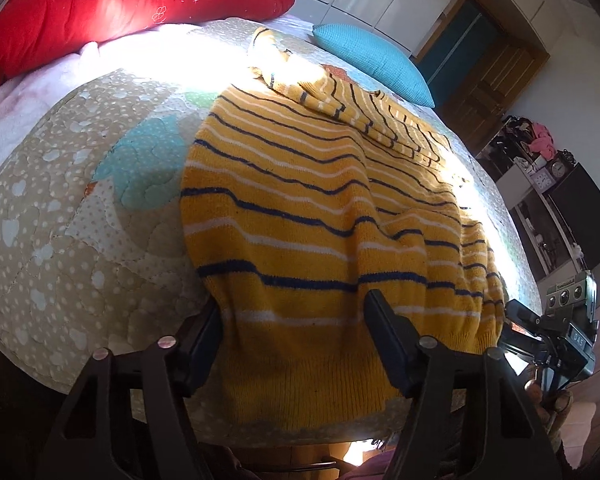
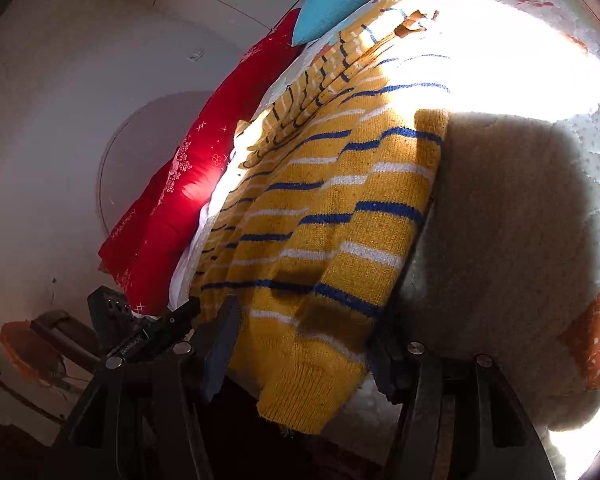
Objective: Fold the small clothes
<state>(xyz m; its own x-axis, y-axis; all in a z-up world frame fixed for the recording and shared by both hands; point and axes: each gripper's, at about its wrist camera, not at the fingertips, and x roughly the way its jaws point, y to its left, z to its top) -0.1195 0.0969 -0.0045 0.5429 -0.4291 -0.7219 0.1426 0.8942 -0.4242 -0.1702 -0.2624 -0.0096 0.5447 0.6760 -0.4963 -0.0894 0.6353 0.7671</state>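
The yellow striped sweater (image 1: 308, 216) is spread flat on the quilted bed (image 1: 60, 208), its ribbed hem straddled by the left hand-held gripper (image 1: 294, 344) and right hand-held gripper (image 2: 300, 356), both held wide open, seemingly so both corners can be pinched for folding.

The sweater (image 1: 300, 208) lies spread on the quilt (image 1: 60, 208), its hem at the near edge of the bed and a sleeve (image 1: 364, 108) folded across its far part. The left gripper (image 1: 292, 340) sits at the hem's left half, fingers wide apart, the right gripper (image 2: 300, 356) likewise at the hem's right corner. Far left lies a big pillow (image 1: 112, 12); a smaller cushion (image 1: 376, 64) lies to its right, beyond the sweater. A shelf (image 1: 540, 168) stands right of the bed.
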